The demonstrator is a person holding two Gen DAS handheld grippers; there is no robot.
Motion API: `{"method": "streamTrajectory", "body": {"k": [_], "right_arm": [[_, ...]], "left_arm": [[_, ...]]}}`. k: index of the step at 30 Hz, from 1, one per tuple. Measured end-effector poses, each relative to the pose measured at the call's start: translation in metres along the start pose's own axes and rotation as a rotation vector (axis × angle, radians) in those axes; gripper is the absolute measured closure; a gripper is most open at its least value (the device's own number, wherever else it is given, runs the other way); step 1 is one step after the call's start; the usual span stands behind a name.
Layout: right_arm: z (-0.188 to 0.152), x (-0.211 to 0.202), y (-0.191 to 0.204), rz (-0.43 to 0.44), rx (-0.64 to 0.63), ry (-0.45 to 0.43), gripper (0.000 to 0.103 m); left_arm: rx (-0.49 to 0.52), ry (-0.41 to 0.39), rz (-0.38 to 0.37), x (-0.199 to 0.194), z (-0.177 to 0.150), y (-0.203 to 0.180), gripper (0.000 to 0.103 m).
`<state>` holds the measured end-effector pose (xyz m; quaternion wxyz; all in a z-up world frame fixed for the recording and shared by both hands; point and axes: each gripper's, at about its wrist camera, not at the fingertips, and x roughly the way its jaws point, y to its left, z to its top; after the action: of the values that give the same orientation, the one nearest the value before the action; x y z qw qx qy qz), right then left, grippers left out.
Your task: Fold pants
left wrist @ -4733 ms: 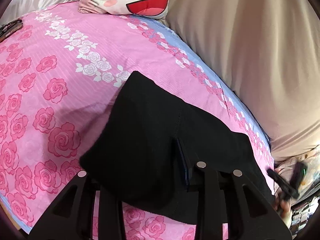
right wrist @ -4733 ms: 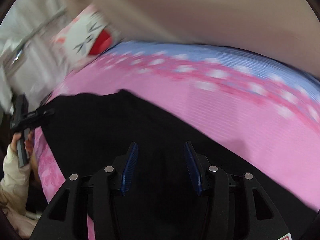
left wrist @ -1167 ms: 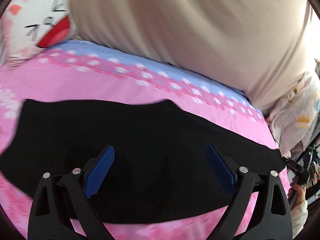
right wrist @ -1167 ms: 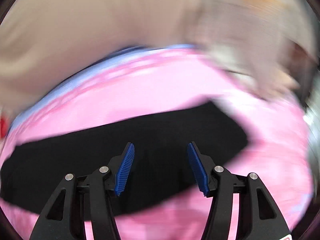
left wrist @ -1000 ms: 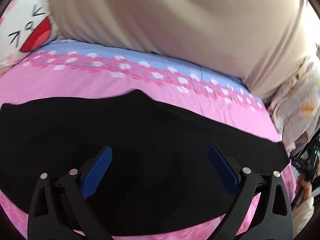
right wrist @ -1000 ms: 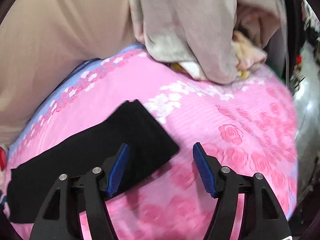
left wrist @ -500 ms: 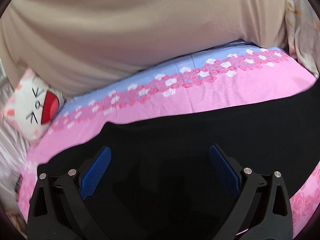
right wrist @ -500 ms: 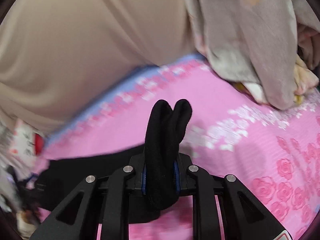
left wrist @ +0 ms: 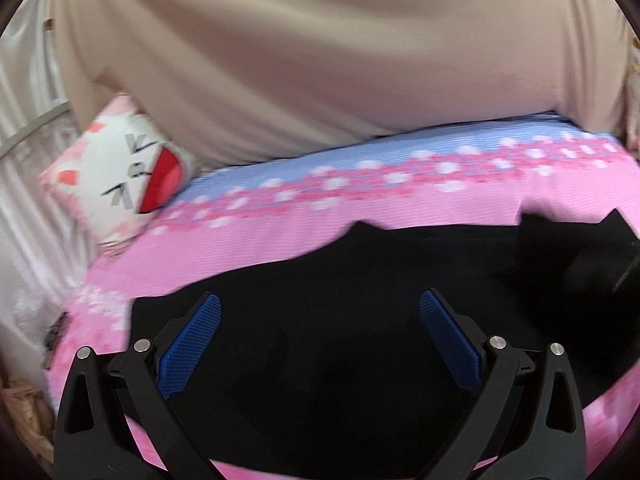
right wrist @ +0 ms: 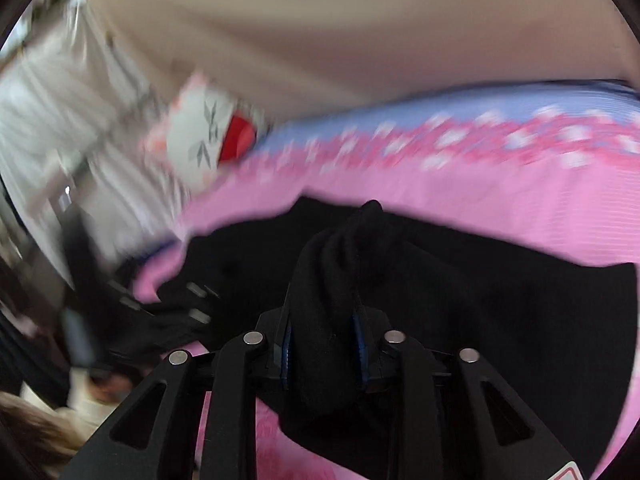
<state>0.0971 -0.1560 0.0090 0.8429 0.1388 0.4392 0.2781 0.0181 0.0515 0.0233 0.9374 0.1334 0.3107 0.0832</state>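
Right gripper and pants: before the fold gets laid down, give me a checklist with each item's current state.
1. Right gripper clamped on a bunch of the black pants: ok; its jaws have just reopened slightly.
2. Left gripper empty, open above the pants: ok.
3. Rest of the pants lying flat on the pink sheet: ok.
4. Cat pillow apart from the pants: ok.
5. Leg ends aligned: cannot tell, blurred.

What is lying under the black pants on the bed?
Under the black fabric pants lies the pink rose-printed bedsheet, showing around their edges. Whatever lies beneath their middle is covered.
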Motion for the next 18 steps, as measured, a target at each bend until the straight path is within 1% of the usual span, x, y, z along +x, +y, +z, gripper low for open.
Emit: {"method": "streamTrajectory", "body": {"k": [2,3,4,5,6,7,8,9,10,11,12,13,14,15,16,17,18], "right_arm": [[-0.010,0.041,0.013,-0.020,-0.041,0.084,0.055],[-0.017,0.054,0.021,-0.037,-0.063,0.108,0.054],[-0.022,0.055,0.028,-0.055,-0.080,0.107,0.053],[-0.023,0.047,0.033,-0.060,-0.087,0.092,0.053],[-0.024,0.030,0.033,-0.042,-0.070,0.054,0.053],[-0.024,0.010,0.031,-0.049,-0.045,0.001,0.046],[-0.026,-0.020,0.021,-0.110,-0.017,-0.069,0.033],[-0.029,-0.039,0.007,-0.185,0.000,-0.115,0.026],[-0.032,-0.059,-0.006,-0.278,0.019,-0.156,0.019],[-0.037,-0.079,-0.022,-0.386,0.041,-0.187,0.019],[-0.045,-0.100,-0.045,-0.501,0.083,-0.195,0.019],[-0.053,-0.114,-0.071,-0.580,0.143,-0.176,0.018],[-0.060,-0.124,-0.089,-0.607,0.187,-0.161,0.018],[-0.070,-0.131,-0.112,-0.606,0.252,-0.140,0.018],[-0.077,-0.132,-0.127,-0.569,0.303,-0.116,0.018],[-0.086,-0.129,-0.142,-0.496,0.358,-0.096,0.018],[-0.091,-0.124,-0.145,-0.432,0.385,-0.089,0.019]], "left_arm": [[-0.006,0.008,0.042,0.002,-0.008,0.022,0.005],[-0.018,0.023,0.052,0.005,-0.013,0.034,0.005],[-0.031,0.037,0.054,0.007,-0.018,0.045,0.005],[-0.048,0.047,0.057,0.010,-0.022,0.055,0.005],[-0.069,0.056,0.056,0.012,-0.026,0.066,0.005],[-0.084,0.064,0.052,0.014,-0.031,0.076,0.005],[-0.097,0.069,0.049,0.015,-0.034,0.083,0.005],[-0.114,0.074,0.041,0.017,-0.039,0.091,0.005],[-0.126,0.078,0.033,0.018,-0.042,0.095,0.005],[-0.138,0.084,0.021,0.019,-0.045,0.098,0.005],[-0.154,0.090,0.002,0.021,-0.048,0.099,0.005],[-0.168,0.094,-0.021,0.022,-0.049,0.099,0.005],[-0.186,0.096,-0.057,0.023,-0.049,0.097,0.005],[-0.198,0.095,-0.090,0.025,-0.047,0.093,0.005],[-0.206,0.098,-0.114,0.026,-0.047,0.088,0.005],[-0.209,0.104,-0.142,0.028,-0.045,0.082,0.005],[-0.209,0.112,-0.173,0.029,-0.044,0.072,0.005]]}}
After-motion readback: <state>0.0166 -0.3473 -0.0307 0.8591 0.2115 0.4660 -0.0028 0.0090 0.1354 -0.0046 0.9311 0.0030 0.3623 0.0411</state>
